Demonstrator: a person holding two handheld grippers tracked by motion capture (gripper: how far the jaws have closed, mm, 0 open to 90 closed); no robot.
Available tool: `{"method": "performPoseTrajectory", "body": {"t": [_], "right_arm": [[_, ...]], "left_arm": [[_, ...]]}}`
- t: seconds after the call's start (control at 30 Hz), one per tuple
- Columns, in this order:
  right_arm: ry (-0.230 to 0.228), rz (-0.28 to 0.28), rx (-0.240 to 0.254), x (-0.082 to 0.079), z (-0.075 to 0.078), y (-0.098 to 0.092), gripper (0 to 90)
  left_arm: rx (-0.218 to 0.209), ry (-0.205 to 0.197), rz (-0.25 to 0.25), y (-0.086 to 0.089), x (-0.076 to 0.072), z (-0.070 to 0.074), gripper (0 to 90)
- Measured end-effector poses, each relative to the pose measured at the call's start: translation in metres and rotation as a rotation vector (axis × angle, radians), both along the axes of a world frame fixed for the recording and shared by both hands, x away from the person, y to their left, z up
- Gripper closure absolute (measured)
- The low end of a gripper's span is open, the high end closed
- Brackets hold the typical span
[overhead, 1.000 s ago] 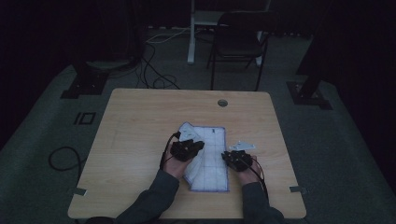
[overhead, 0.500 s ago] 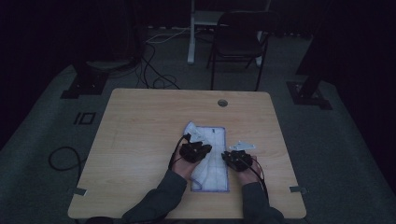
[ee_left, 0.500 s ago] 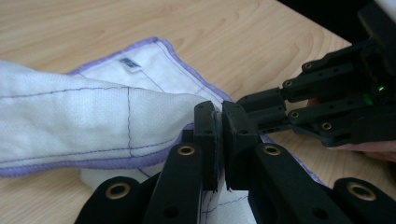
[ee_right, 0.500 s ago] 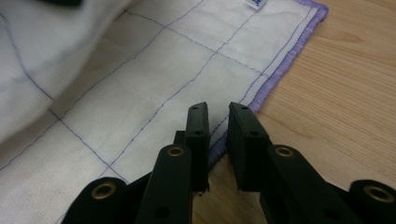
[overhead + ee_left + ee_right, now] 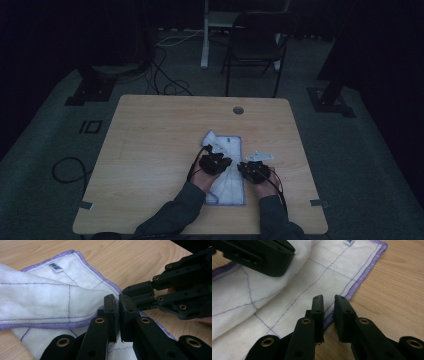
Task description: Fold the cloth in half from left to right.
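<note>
One white quilted cloth with purple stitched hem (image 5: 227, 172), spread on the pale wooden worktop (image 5: 150, 150) toward the near edge, right of centre; far left corner folded over onto the cloth's own middle, forming a thick fold. One small printed label (image 5: 55, 267) sewn near a hemmed corner. Two black two-jaw grippers, one per hand, two dark-sleeved forearms entering from the near edge.

Left gripper (image 5: 117, 305): clenched on the folded purple hem, a thin layer of cloth pinched between the pads, positioned over the middle of the cloth.

Right gripper (image 5: 329, 305): jaws a narrow gap apart, straddling the cloth's right hem where cloth meets bare wood; pads not seen pressing on the fabric, so released. In the high view, right gripper (image 5: 255, 170) just beside the cloth's right edge, near the left gripper (image 5: 215, 162).

One round cable hole (image 5: 238, 110) near the worktop's far edge. One dark folding chair (image 5: 255, 47) on the floor beyond the far edge. One loose black cable loop (image 5: 67, 170) on the floor off the left edge.

Compared with the frame a second earlier: left gripper shifted toward the right gripper, carrying the folded corner farther across the cloth, gap between the two grippers narrower. Right gripper unchanged at the right hem. Cloth's near end unmoved.
</note>
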State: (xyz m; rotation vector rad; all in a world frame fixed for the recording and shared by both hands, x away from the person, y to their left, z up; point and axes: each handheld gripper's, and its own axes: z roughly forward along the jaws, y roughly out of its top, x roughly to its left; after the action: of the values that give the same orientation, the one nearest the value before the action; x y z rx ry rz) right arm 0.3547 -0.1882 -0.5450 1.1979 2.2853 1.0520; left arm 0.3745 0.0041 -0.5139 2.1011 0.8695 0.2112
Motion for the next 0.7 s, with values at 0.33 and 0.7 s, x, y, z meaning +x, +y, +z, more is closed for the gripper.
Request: {"method": "performPoseTrajectory", "body": {"t": [0.33,0.7], "right_arm": [[0.000,0.000,0.000,0.000,0.000,0.000,79.2],[0.001,-0.001,0.003,0.000,0.000,0.000,79.1]], "left_arm": [[0.015,0.021,-0.001,-0.006,0.004,-0.007,86.0],[-0.018,0.004,-0.016,0.006,0.000,0.008,70.2]]}}
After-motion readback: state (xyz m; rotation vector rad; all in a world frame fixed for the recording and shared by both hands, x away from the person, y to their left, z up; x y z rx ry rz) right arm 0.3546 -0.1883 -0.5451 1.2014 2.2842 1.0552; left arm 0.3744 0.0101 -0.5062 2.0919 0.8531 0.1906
